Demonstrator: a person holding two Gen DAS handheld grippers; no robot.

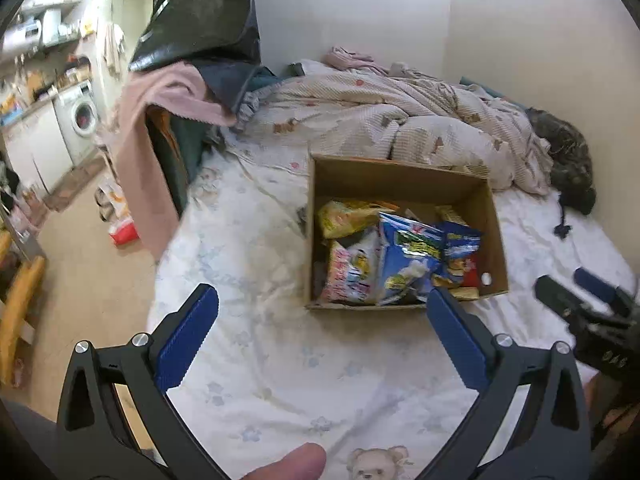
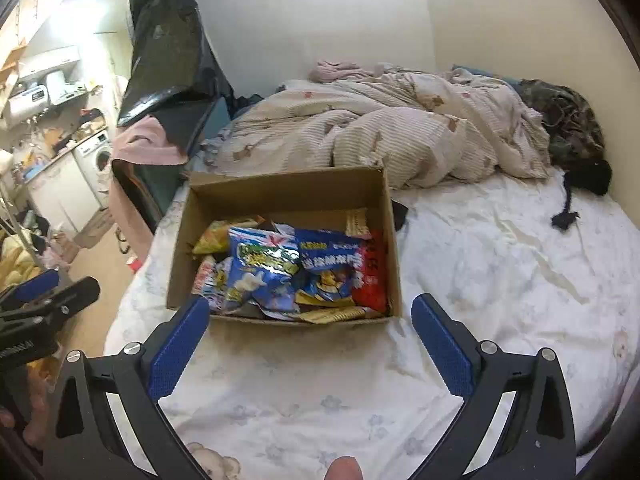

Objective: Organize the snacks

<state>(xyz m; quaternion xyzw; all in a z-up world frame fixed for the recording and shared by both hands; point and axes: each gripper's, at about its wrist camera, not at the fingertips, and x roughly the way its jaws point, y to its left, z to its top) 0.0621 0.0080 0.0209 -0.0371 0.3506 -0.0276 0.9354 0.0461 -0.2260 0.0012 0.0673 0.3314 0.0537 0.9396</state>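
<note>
An open cardboard box [image 1: 494,224] [image 2: 288,188] sits on the bed and holds several snack packets: a blue bag [image 1: 408,264] [image 2: 262,268], a yellow bag [image 1: 346,216] [image 2: 214,236], a pink-and-white packet [image 1: 346,276] and a red packet [image 2: 374,272]. My left gripper [image 1: 322,300] hovers over the sheet just short of the box's near edge, jaws wide open, nothing between them. My right gripper [image 2: 310,312] also stands open and empty in front of the box. Each gripper shows at the edge of the other's view: right gripper [image 1: 576,284], left gripper [image 2: 60,286].
A crumpled beige duvet [image 1: 400,120] [image 2: 380,136] lies behind the box, with a dark bundle [image 1: 568,160] [image 2: 568,128] by the wall. The white printed sheet [image 1: 280,360] [image 2: 500,260] surrounds the box. Left of the bed stands a rack draped with a pink towel [image 1: 160,120], beyond it a kitchen with a washing machine [image 1: 82,116].
</note>
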